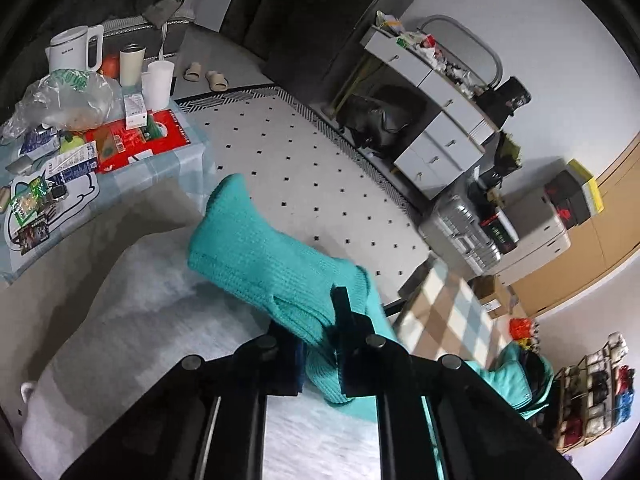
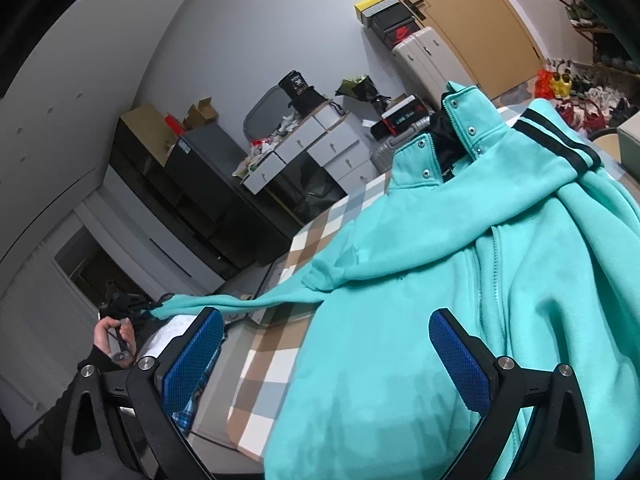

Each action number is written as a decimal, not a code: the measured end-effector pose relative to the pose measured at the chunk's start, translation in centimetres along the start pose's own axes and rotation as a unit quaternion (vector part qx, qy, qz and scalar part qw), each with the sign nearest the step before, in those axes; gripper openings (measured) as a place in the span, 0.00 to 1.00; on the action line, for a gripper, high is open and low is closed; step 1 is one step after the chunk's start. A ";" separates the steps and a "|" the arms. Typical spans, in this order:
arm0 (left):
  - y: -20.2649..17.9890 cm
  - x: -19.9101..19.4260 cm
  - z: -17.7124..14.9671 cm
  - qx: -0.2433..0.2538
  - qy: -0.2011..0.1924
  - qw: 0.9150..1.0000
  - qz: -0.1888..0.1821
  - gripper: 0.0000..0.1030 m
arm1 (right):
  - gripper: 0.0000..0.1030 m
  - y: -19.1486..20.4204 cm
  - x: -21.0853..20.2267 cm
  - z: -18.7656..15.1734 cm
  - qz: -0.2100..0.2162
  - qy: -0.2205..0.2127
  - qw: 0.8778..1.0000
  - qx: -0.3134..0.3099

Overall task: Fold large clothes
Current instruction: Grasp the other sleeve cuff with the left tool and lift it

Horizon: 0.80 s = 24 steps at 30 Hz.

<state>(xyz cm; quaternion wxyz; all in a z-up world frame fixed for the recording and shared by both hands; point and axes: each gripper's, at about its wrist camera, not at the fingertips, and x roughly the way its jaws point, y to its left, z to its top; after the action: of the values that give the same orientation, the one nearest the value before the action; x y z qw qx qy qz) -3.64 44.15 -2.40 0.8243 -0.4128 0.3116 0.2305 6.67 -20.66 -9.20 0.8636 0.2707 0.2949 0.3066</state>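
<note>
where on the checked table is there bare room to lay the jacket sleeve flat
The checked tablecloth is bare left of the teal zip-up jacket, under the stretched sleeve. The jacket crowds the right side. The cluttered side table offers nothing.

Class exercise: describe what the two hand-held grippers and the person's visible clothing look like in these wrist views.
Each hand-held gripper, left and right, has a black angular frame with round silver bolts. The right one's fingers carry blue, fine-mesh textured pads. The hand at the left edge emerges from a dark sleeve. No cables show.
</note>
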 end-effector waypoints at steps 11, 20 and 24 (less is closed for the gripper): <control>-20.8 -10.0 -1.5 0.200 -0.067 0.966 -0.147 0.06 | 1.00 -0.4 -1.6 0.8 -0.031 -0.029 0.999 0.004; -41.5 -9.8 -14.8 0.381 0.006 0.887 -0.261 0.06 | 1.00 -5.3 -6.4 3.0 -0.165 -0.085 0.982 0.020; -47.8 -4.6 -23.8 0.431 0.082 0.851 -0.288 0.06 | 1.00 -7.9 -8.2 3.6 -0.209 -0.098 0.971 0.064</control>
<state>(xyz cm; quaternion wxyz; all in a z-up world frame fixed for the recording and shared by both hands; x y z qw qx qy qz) 15.88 -2.43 15.43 0.9202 -0.1053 0.3135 -0.2093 6.77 -32.60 -9.05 0.9142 0.2862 0.2776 0.0722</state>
